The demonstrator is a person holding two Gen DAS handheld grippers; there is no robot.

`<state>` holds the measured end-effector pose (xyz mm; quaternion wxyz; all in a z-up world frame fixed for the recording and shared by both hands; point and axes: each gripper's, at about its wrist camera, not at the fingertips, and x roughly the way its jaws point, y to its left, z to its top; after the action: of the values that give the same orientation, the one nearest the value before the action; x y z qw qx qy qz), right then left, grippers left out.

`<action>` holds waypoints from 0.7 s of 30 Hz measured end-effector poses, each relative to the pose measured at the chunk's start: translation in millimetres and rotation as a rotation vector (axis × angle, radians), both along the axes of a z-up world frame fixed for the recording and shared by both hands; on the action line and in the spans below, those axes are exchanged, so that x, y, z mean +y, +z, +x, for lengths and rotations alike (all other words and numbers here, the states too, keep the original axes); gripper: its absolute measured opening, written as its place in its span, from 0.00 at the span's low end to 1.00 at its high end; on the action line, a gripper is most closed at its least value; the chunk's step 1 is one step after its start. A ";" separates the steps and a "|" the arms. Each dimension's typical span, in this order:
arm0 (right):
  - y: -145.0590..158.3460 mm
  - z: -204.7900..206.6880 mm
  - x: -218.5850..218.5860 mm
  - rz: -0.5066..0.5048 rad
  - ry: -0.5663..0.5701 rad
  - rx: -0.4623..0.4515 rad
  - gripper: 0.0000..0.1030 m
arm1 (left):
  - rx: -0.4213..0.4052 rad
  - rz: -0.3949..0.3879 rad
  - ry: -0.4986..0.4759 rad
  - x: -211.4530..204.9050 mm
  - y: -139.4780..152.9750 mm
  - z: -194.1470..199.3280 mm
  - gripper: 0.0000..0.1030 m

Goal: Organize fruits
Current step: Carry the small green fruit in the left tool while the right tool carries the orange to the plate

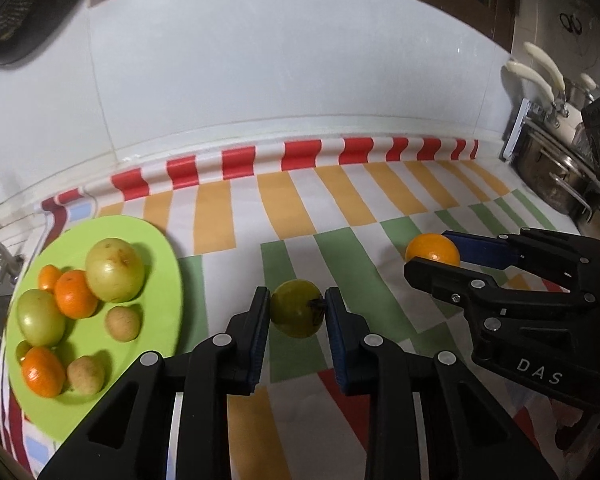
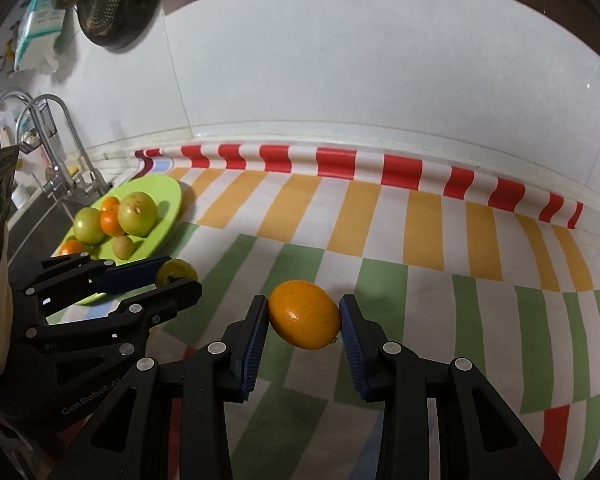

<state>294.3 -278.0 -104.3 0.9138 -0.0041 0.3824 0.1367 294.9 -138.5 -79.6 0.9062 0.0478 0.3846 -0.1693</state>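
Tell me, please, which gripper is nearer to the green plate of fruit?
Left. The left gripper, shut on a small green fruit, hangs just beside the green plate. The right gripper, shut on an orange, is farther along the striped cloth.

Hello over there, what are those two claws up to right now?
Left gripper shut on green fruit. Right gripper shut on orange. Green plate of fruit to the left, path clear.

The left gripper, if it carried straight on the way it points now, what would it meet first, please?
Probably the striped tablecloth; the left gripper is shut on a green fruit, and nothing else shows ahead.
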 end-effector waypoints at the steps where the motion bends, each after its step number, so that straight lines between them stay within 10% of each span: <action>1: 2.3 -2.5 1.0 -0.001 0.001 -0.005 0.36 | -0.004 -0.005 0.001 2.6 3.6 -4.7 0.27; 21: 53.2 -69.3 38.8 0.012 0.018 -0.116 0.36 | -0.091 -0.031 0.051 43.9 52.6 -76.8 0.27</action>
<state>225.0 -239.1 -51.1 0.9332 -0.0101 0.3279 0.1465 218.1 -94.7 -27.0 0.9273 0.0314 0.3415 -0.1497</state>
